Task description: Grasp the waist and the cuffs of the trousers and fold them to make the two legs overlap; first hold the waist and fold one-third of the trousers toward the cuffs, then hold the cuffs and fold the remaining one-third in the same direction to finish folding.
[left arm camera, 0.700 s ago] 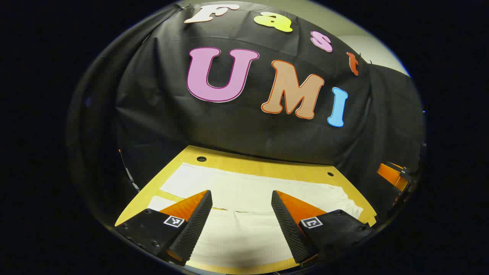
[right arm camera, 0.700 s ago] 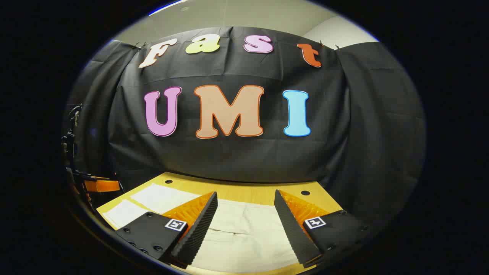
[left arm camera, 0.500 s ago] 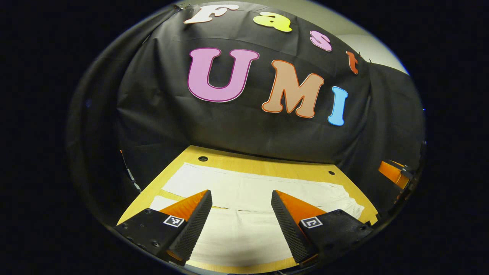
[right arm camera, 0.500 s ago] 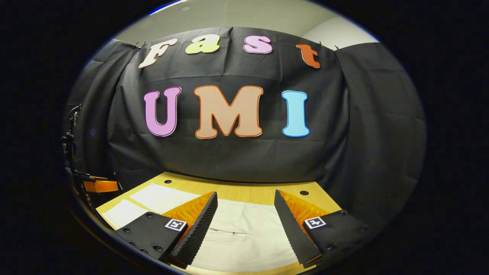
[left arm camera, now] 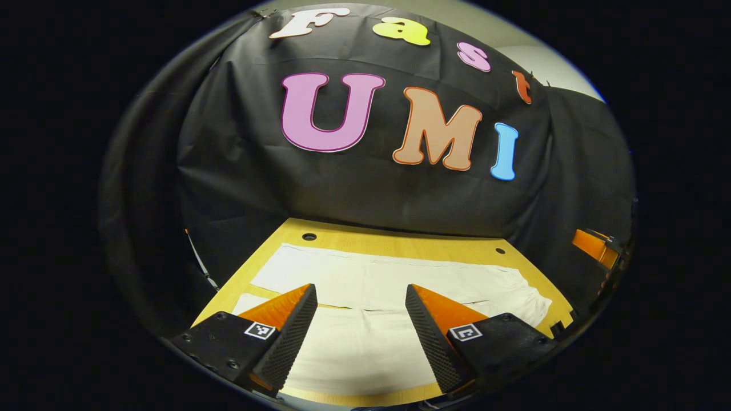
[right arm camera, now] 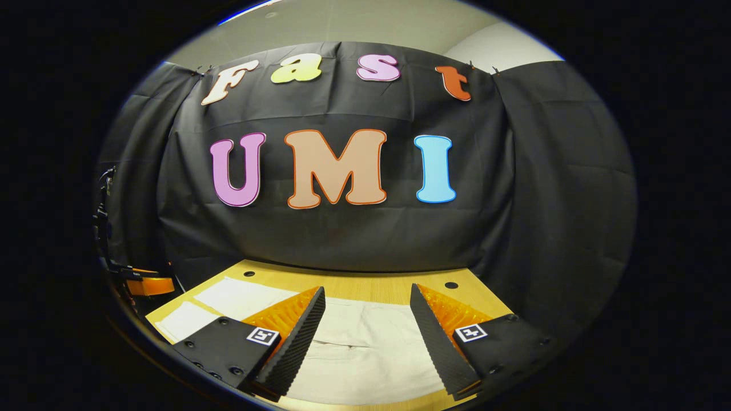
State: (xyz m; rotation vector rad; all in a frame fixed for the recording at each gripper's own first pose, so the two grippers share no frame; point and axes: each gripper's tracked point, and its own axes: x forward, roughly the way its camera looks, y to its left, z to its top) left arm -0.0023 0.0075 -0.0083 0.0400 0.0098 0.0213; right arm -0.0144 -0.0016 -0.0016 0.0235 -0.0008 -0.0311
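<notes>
Cream cotton trousers (left arm camera: 394,285) lie flat on the yellow wooden surface (left arm camera: 400,245), soft and light; I hover left gripper (left arm camera: 361,319) and right gripper (right arm camera: 367,322), fingers wide apart, empty, aiming for waist and cuffs

Black cloth wall (right arm camera: 354,228) draped in folds along the table's far side, pale plain wall (right arm camera: 342,25) above it, yellow wooden table (left arm camera: 400,245) with two round holes (left arm camera: 309,236) near its far edge

Left tool (left arm camera: 361,297) tipped down slightly; more trousers (left arm camera: 388,285) in view.
</notes>
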